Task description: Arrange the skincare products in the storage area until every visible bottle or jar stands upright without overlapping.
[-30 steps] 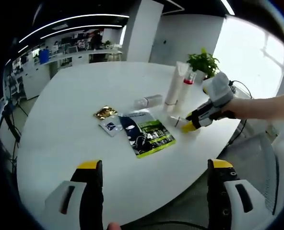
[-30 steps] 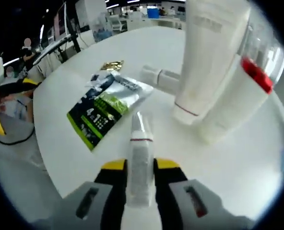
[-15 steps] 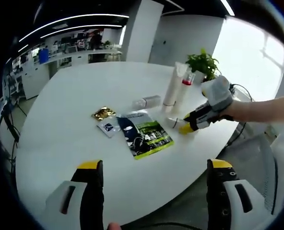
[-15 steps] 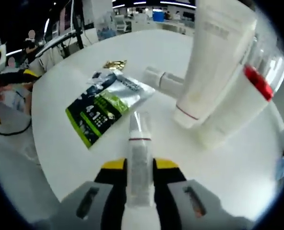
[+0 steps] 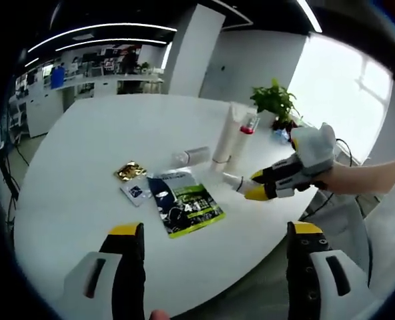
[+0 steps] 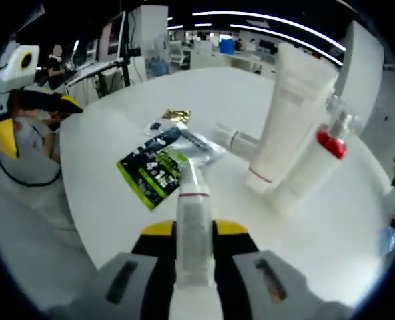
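My right gripper (image 6: 194, 230) is shut on a small clear bottle (image 6: 193, 213) and holds it lifted above the white table (image 6: 104, 133); it also appears from the side, right gripper (image 5: 256, 186) with the small bottle (image 5: 232, 181) poking out leftward. A tall white tube (image 6: 294, 113) (image 5: 223, 133) stands upright beside a white bottle with a red collar (image 6: 314, 167) (image 5: 244, 133). Another pale bottle (image 6: 234, 140) (image 5: 191, 157) lies on its side behind them. My left gripper (image 5: 215, 230) is open and empty over the near table edge.
A green-and-black pouch (image 5: 184, 203) (image 6: 161, 167) lies flat mid-table, with a gold sachet (image 5: 131, 171) and a small white sachet (image 5: 136, 191) to its left. A potted plant (image 5: 274, 100) stands at the far edge. A person's sleeve (image 5: 364, 177) reaches in from the right.
My right gripper has risen with the small bottle, lifting it off the table and away from the upright tube. The left view has drifted slightly; its jaws stay open.
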